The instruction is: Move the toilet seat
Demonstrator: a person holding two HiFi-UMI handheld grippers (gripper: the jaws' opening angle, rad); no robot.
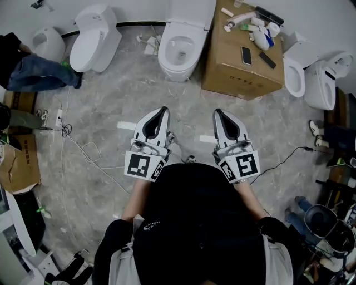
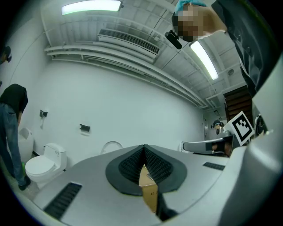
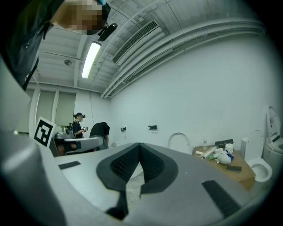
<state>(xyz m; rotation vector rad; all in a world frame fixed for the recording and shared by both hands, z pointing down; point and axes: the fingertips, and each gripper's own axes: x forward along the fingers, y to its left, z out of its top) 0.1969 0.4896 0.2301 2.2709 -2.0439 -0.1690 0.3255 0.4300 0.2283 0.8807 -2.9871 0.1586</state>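
Grey marbled floor (image 1: 100, 111) lies under you. At the far left a person in jeans (image 1: 36, 72) bends low next to a closed white toilet (image 1: 94, 39), and a white cable (image 1: 83, 149) trails across the floor near them. Your left gripper (image 1: 162, 110) hangs above the floor with its jaws clenched together on nothing. Ahead of it, between the lines of your two grippers and well apart from both, stands the open toilet (image 1: 179, 68) at the wall. Its toilet seat (image 1: 191, 15) looks raised upright behind the bowl. Your right gripper (image 1: 217, 111) is level with the left one, its jaws likewise pressed together and empty. Just right of the open toilet sits a cardboard box (image 1: 233, 72) with bottles (image 1: 260, 33) and a dark phone (image 1: 246, 54) on top. Beyond it, at the right edge, are two more toilets (image 1: 320, 78).
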